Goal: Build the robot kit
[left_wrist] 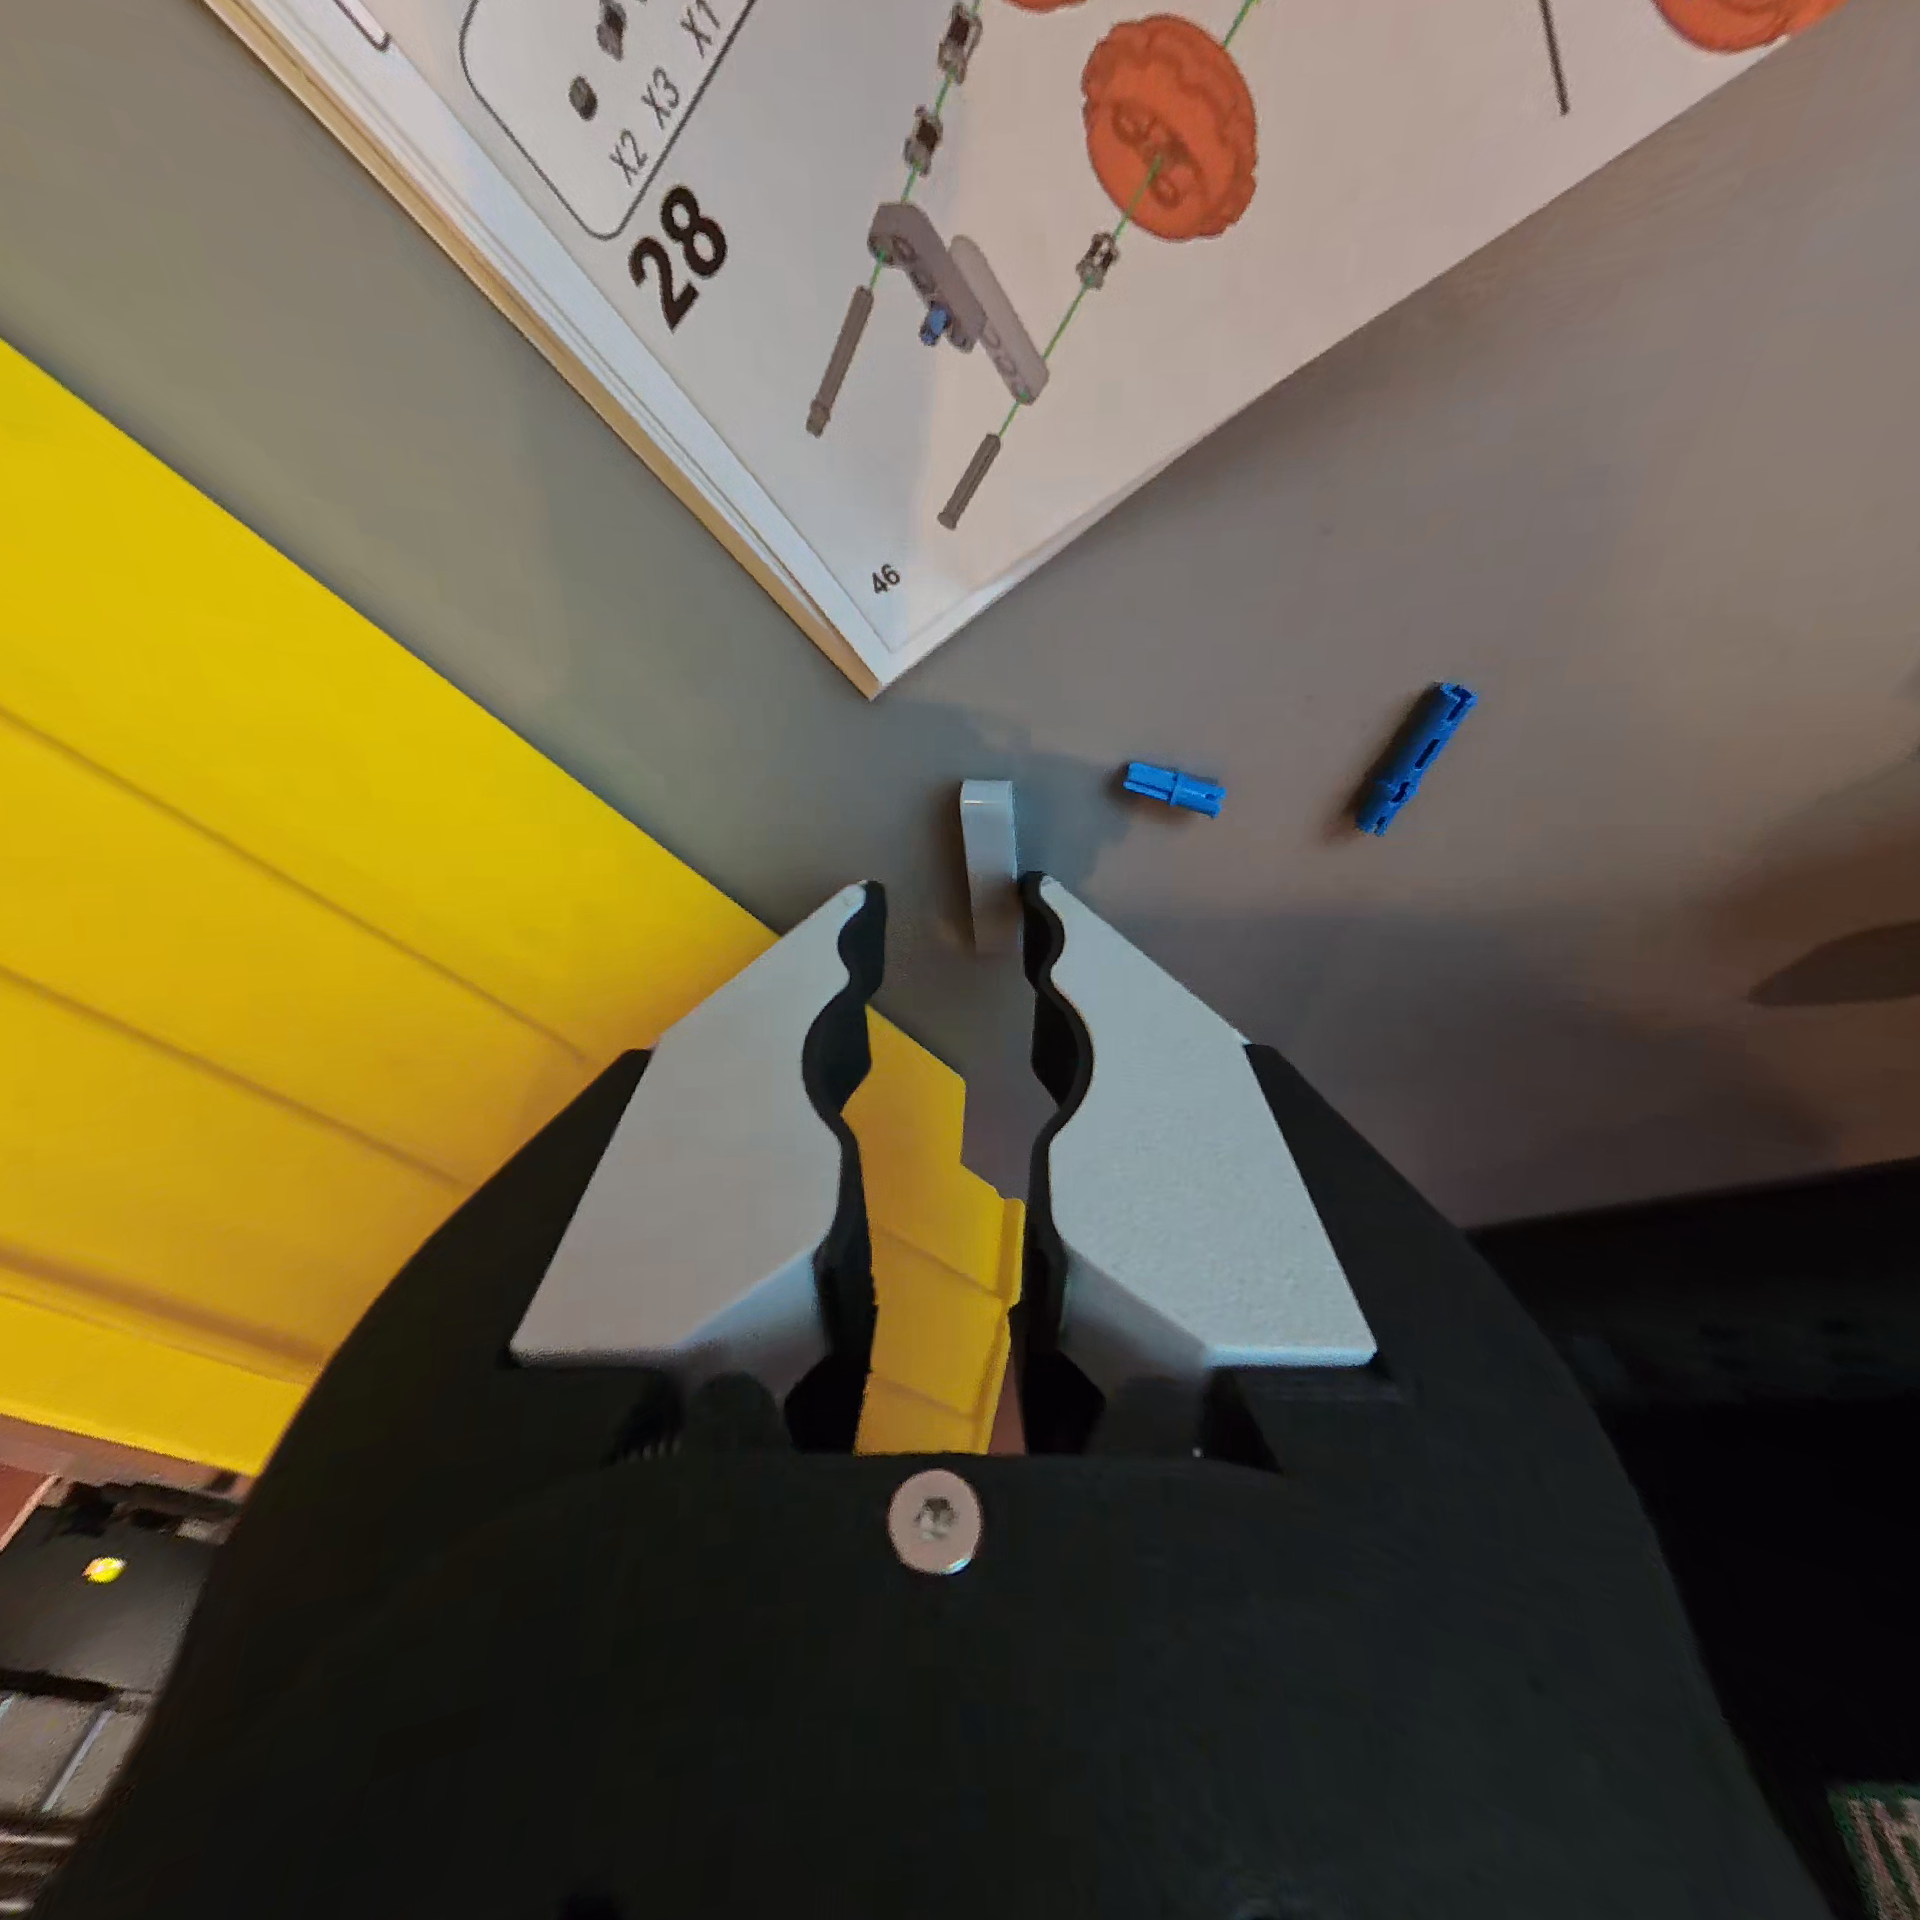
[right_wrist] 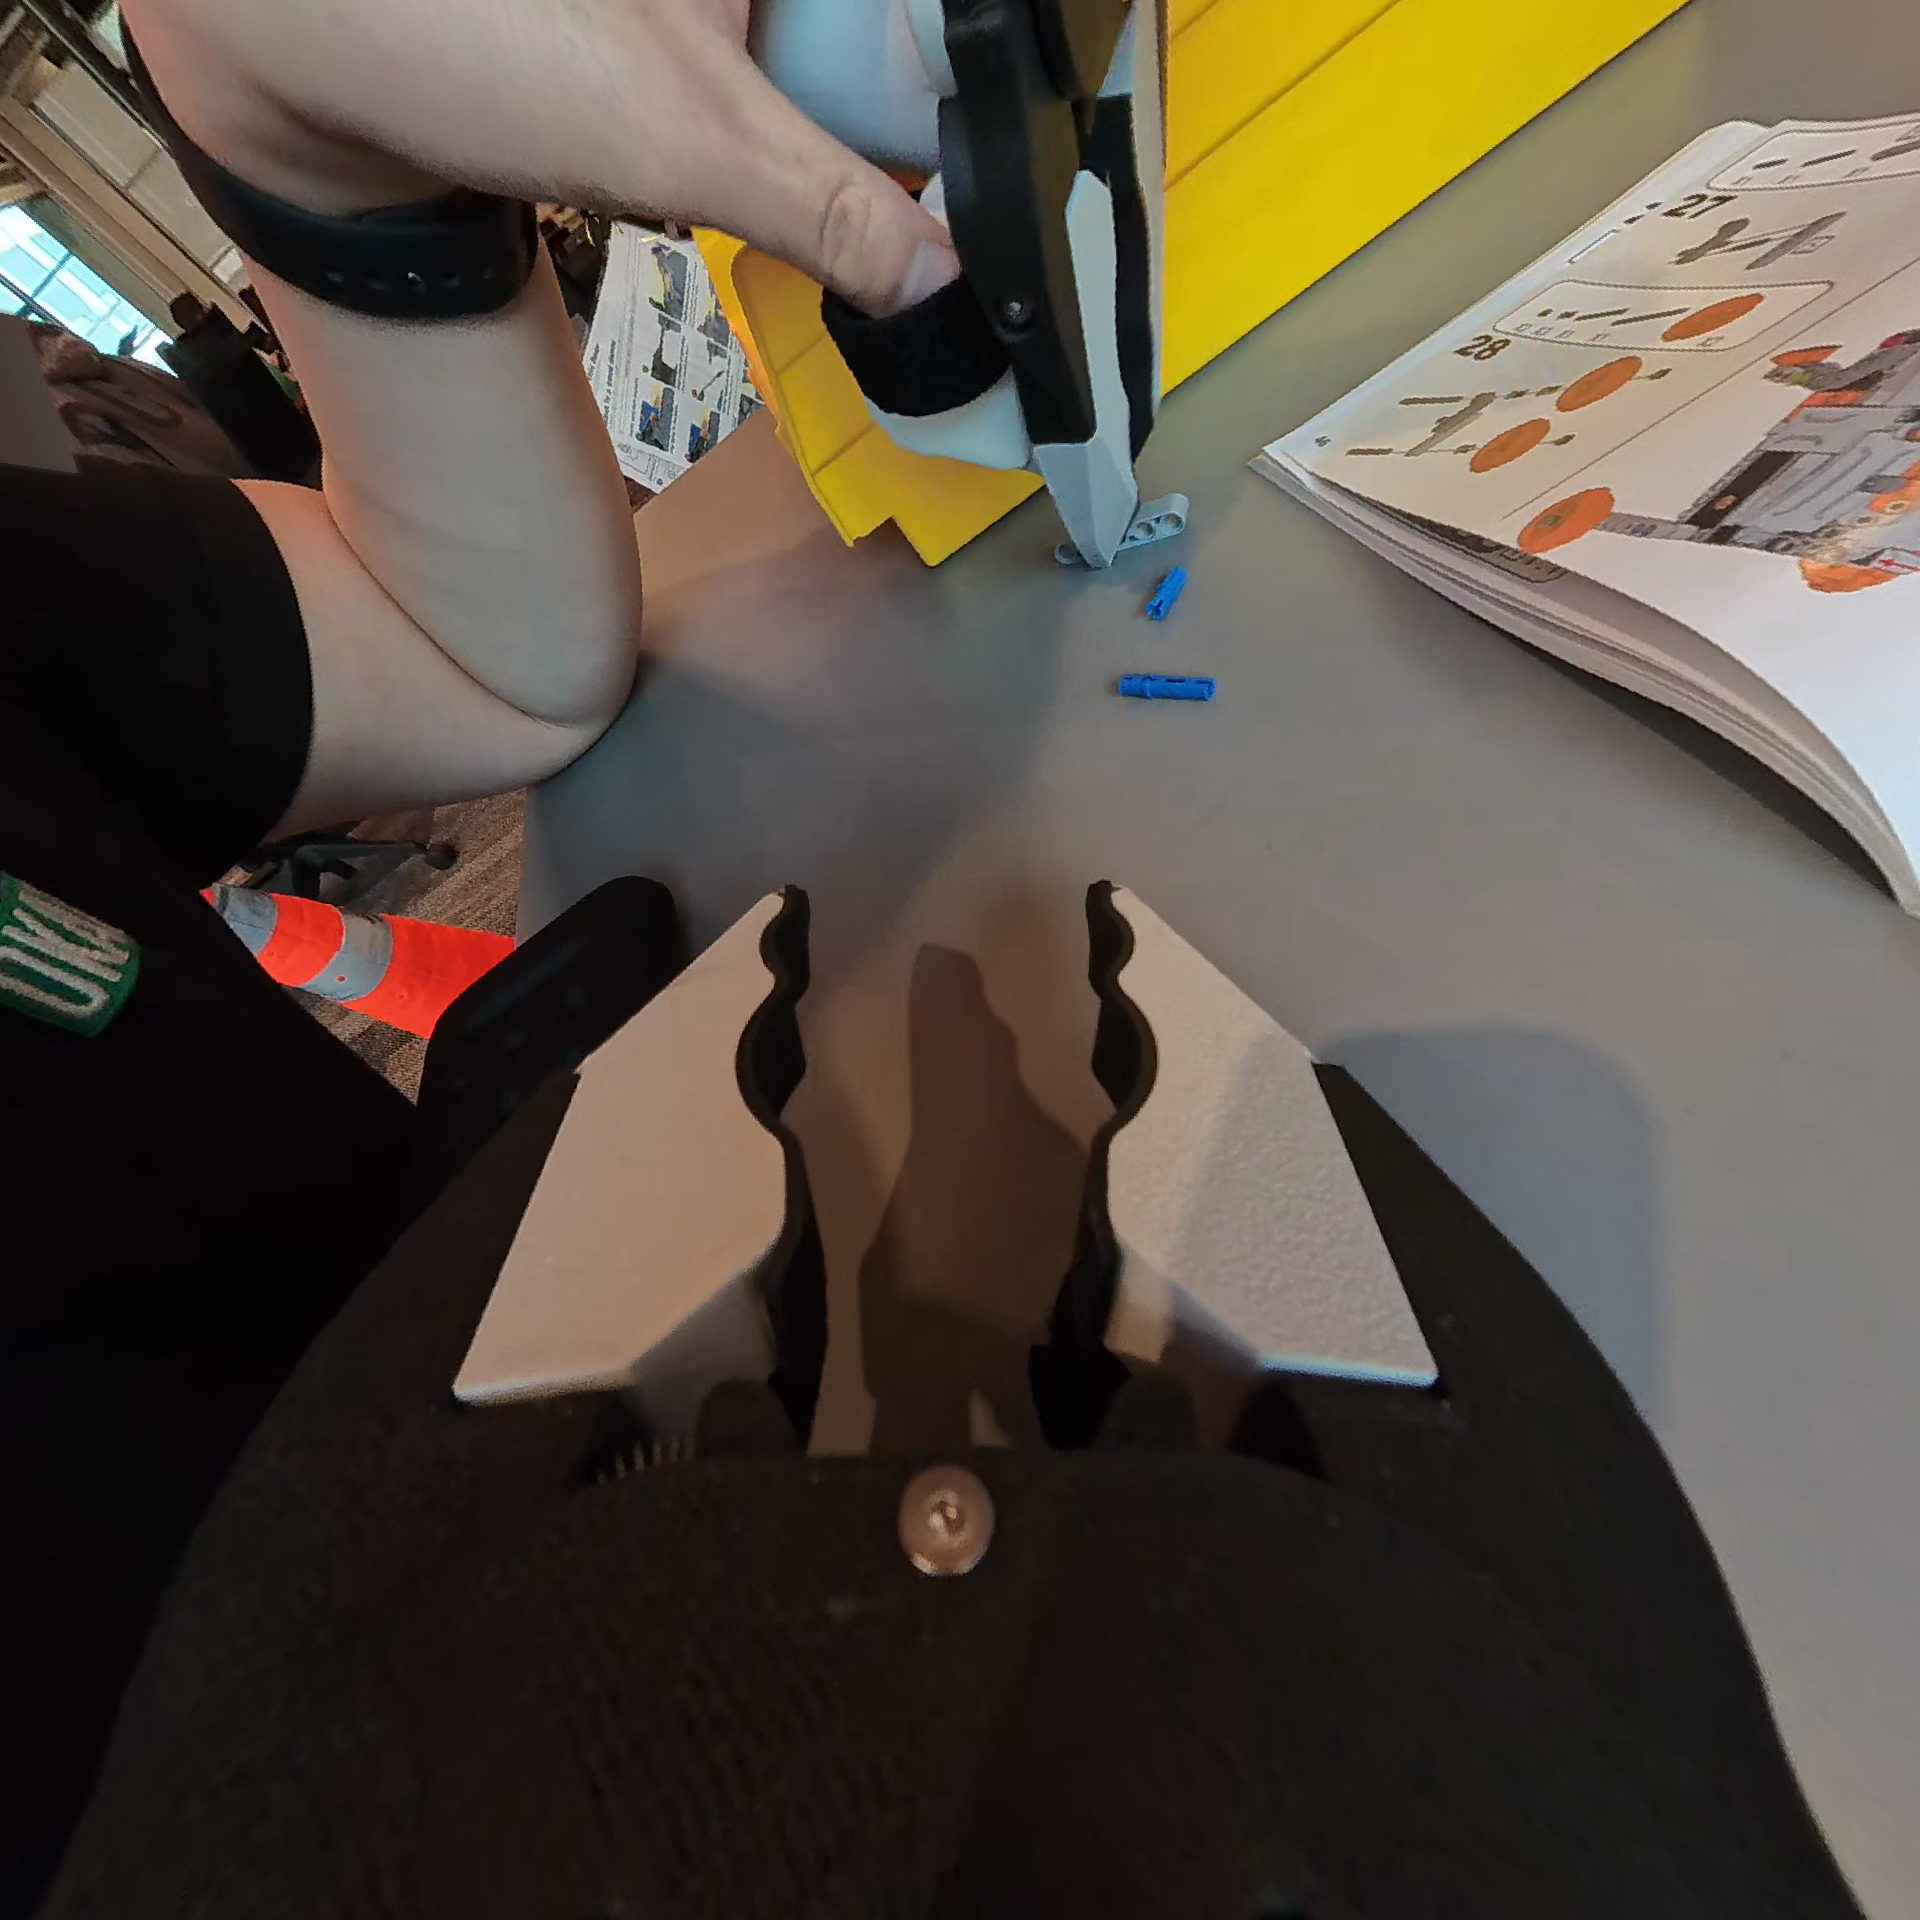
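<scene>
A small grey beam with holes (left_wrist: pixel 987 862) lies on the grey table (left_wrist: pixel 1455 987). My left gripper (left_wrist: pixel 951 894) is open, tips down at the table, with the beam between its fingertips and close against the right one. The right wrist view shows this gripper (right_wrist: pixel 1091 556) held by a hand (right_wrist: pixel 582 135) over the beam (right_wrist: pixel 1155 516). A short blue pin (left_wrist: pixel 1174 790) and a longer blue pin (left_wrist: pixel 1415 758) lie just right of the beam; both pins also show in the right wrist view, the short one (right_wrist: pixel 1166 592) and the longer one (right_wrist: pixel 1166 686). My right gripper (right_wrist: pixel 945 899) is open and empty, above the table nearer the person.
An open instruction booklet (left_wrist: pixel 1039 312) lies just beyond the beam, and at the right in the right wrist view (right_wrist: pixel 1662 436). A yellow bin (left_wrist: pixel 260 883) stands close on the left of the left gripper (right_wrist: pixel 1299 208). The person's forearm (right_wrist: pixel 468 582) rests at the table's left edge. Left tips to right tips: about 15 centimetres. The longer blue pin (left_wrist: pixel 1415 758) lies around 6 centimetres away from my left fingertips. It turns up in the right wrist view (right_wrist: pixel 1168 687) as well.
</scene>
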Tool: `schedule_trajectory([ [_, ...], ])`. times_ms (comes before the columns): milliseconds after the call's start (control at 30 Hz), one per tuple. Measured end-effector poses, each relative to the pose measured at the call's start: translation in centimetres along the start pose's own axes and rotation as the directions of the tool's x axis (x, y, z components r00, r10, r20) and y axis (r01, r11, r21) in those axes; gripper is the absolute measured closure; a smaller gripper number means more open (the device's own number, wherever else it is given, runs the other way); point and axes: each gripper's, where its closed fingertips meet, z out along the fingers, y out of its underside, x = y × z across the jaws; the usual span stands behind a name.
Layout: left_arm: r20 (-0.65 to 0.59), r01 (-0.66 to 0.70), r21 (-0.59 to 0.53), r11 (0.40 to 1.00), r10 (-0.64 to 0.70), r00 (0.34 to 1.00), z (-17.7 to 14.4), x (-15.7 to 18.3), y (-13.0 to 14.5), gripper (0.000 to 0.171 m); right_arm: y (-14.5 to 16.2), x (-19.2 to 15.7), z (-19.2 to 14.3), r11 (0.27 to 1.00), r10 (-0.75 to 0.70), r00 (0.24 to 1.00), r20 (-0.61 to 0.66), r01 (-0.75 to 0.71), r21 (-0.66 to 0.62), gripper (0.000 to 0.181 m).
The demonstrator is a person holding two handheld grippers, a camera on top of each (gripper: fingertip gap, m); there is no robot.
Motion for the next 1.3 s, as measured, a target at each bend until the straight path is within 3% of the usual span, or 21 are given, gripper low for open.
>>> schedule_trajectory([
  [167, -0.045, -0.058, 0.114, 0.992, 0.063, 0.997, -2.2, 0.6, -0.8, 0.145, 0.1, 0.0, 0.0, 1.0, 0.002, 1.0, 0.002, -0.002, -0.006, 0.128],
  [267, -0.11, -0.062, 0.358, 0.932, 0.108, 0.988, -7.3, 0.4, -1.1, 0.151, 0.1, 0.0, 0.1, 1.0, 0.009, 1.0, 0.004, -0.009, -0.009, 0.128],
  [333, -0.12, -0.008, 0.579, 0.816, 0.095, 0.988, -12.1, -1.7, -1.3, 0.144, 0.2, 0.0, 0.1, 1.0, 0.013, 1.0, 0.008, -0.012, -0.014, 0.128],
  [400, -0.13, 0.103, 0.755, 0.647, -0.007, 0.992, -16.8, -5.6, -0.5, 0.152, 0.3, -0.1, 0.2, 1.0, 0.02, 1.0, 0.014, -0.02, -0.022, 0.128],
  [467, -0.154, 0.225, 0.845, 0.484, -0.183, 0.971, -19.8, -10.6, 1.3, 0.154, 0.4, -0.1, 0.3, 0.999, 0.029, 0.999, 0.022, -0.028, -0.032, 0.129],
  [533, -0.173, 0.307, 0.882, 0.358, -0.36, 0.917, -21.2, -15.2, 3.6, 0.149, 0.5, -0.1, 0.3, 0.999, 0.032, 0.999, 0.025, -0.031, -0.037, 0.13],
  [600, -0.179, 0.324, 0.898, 0.298, -0.425, 0.887, -21.6, -17.5, 5.2, 0.145, 0.5, -0.1, 0.3, 0.999, 0.031, 0.999, 0.023, -0.03, -0.038, 0.13],
  [667, -0.185, 0.329, 0.903, 0.274, -0.444, 0.877, -21.7, -18.5, 5.8, 0.138, 0.5, -0.1, 0.4, 0.999, 0.03, 0.999, 0.022, -0.029, -0.041, 0.13],
  [767, -0.186, 0.334, 0.9, 0.28, -0.447, 0.875, -21.3, -19.0, 5.7, 0.134, 0.5, -0.1, 0.3, 0.999, 0.029, 0.999, 0.023, -0.028, -0.041, 0.13],
  [867, -0.167, 0.348, 0.876, 0.334, -0.467, 0.868, -19.7, -19.6, 4.9, 0.129, 0.5, -0.1, 0.4, 0.999, 0.032, 0.999, 0.024, -0.031, -0.042, 0.131],
  [900, -0.153, 0.363, 0.852, 0.377, -0.485, 0.861, -18.3, -19.8, 4.7, 0.126, 0.5, -0.1, 0.4, 0.999, 0.033, 0.999, 0.024, -0.032, -0.042, 0.131],
  [967, -0.112, 0.409, 0.743, 0.529, -0.504, 0.857, -14.2, -19.9, 4.7, 0.144, 0.5, -0.1, 0.4, 0.999, 0.033, 0.999, 0.024, -0.032, -0.042, 0.131],
  [1067, -0.134, 0.466, 0.51, 0.723, -0.468, 0.873, -8.2, -18.5, 4.5, 0.131, 0.5, -0.1, 0.4, 0.999, 0.031, 0.999, 0.024, -0.03, -0.042, 0.131],
  [1167, -0.18, 0.47, 0.33, 0.819, -0.434, 0.883, -4.3, -17.2, 4.2, 0.12, 0.5, -0.1, 0.3, 0.999, 0.032, 0.999, 0.026, -0.031, -0.039, 0.131],
  [1300, -0.215, 0.467, 0.125, 0.875, -0.435, 0.874, -0.9, -15.5, 5.3, 0.126, 0.4, -0.1, 0.3, 0.999, 0.037, 0.999, 0.03, -0.036, -0.035, 0.131],
])
